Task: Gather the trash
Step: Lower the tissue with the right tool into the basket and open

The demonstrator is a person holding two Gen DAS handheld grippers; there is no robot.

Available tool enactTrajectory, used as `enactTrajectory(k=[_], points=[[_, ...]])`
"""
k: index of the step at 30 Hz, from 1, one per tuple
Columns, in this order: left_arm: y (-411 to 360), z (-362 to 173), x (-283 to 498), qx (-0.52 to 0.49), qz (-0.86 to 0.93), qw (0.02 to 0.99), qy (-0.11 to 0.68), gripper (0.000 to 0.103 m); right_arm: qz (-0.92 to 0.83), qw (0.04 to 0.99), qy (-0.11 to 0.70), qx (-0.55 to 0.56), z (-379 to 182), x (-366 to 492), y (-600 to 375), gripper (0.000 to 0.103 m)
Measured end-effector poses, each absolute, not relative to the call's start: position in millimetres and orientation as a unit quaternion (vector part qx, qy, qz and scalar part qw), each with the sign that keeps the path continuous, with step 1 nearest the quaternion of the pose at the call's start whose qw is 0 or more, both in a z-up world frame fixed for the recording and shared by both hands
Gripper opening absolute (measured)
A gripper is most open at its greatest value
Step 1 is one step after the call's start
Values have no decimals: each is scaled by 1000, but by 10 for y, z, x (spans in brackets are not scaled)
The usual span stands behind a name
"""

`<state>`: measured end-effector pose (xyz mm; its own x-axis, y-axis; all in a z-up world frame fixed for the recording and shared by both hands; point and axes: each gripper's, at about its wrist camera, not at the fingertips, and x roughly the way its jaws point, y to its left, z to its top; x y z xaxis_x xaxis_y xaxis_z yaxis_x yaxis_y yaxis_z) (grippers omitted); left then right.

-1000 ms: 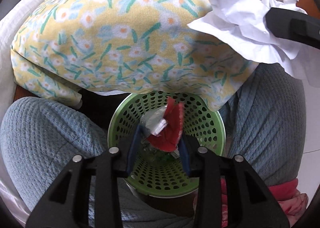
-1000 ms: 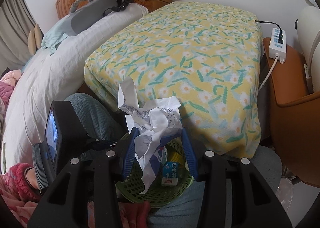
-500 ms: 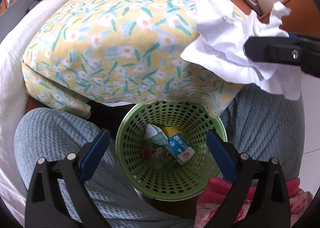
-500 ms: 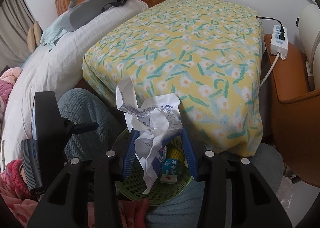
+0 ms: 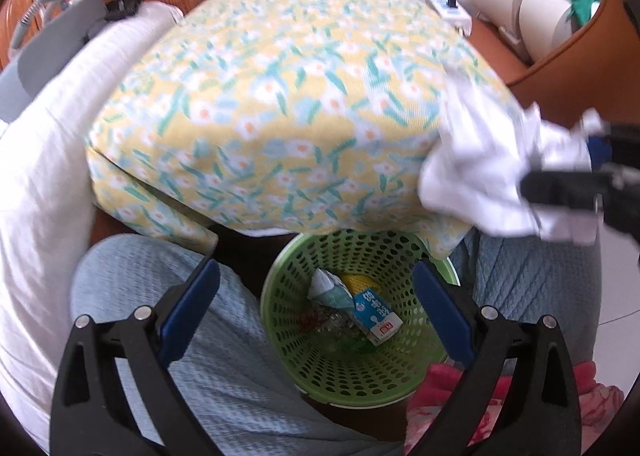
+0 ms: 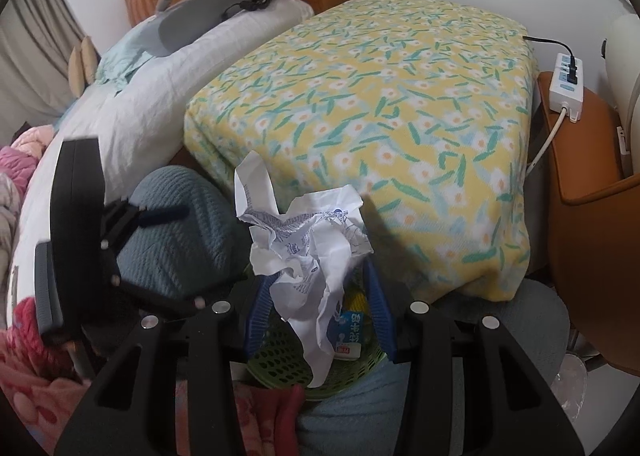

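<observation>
A green perforated basket (image 5: 404,386) stands between the person's knees, holding a small blue-and-white carton (image 5: 376,316) and other wrappers. My left gripper (image 5: 316,296) is open and empty above the basket's left rim. My right gripper (image 6: 316,292) is shut on a crumpled white paper (image 6: 308,248) and holds it above the basket (image 6: 280,364). The paper also shows at the right in the left wrist view (image 5: 480,176), blurred. The left gripper (image 6: 80,240) shows at the left in the right wrist view.
A table under a yellow floral cloth (image 6: 380,96) stands just behind the basket. A white bed (image 6: 140,104) lies to the left. A brown side table (image 6: 588,160) with a power strip (image 6: 566,84) is on the right. The person's knees in blue trousers (image 5: 160,316) flank the basket.
My left gripper opened and dropped the red wrapper into the basket, then pulled back and up. My right gripper holds the paper in about the same place.
</observation>
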<state>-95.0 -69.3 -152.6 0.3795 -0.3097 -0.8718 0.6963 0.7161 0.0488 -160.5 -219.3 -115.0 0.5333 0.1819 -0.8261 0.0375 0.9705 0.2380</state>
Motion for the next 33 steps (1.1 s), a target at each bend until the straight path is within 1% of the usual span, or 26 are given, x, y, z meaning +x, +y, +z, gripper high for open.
enactTrajectory(k=[5,9,14,23,33], points=[[-508,-1311,-913,199,-308,817,445,93,55,857,501,108,-1197,-1715,-2107,45],[-363,-1200,-854,190,-294,829,437,95,63,843,524,104,-1335,-1723,-2016,45],[-255,-1148,-777,177,-279,838,434,95,84,822,555,96,-1609,-1590,-1852,45],[-219,-1163,-707,177,-268,841,435,95,110,787,604,59,-2118,-1305,-1513,45],[-209,-1226,-660,175,-261,839,444,95,115,779,614,43,-2220,-1326,-1448,45]])
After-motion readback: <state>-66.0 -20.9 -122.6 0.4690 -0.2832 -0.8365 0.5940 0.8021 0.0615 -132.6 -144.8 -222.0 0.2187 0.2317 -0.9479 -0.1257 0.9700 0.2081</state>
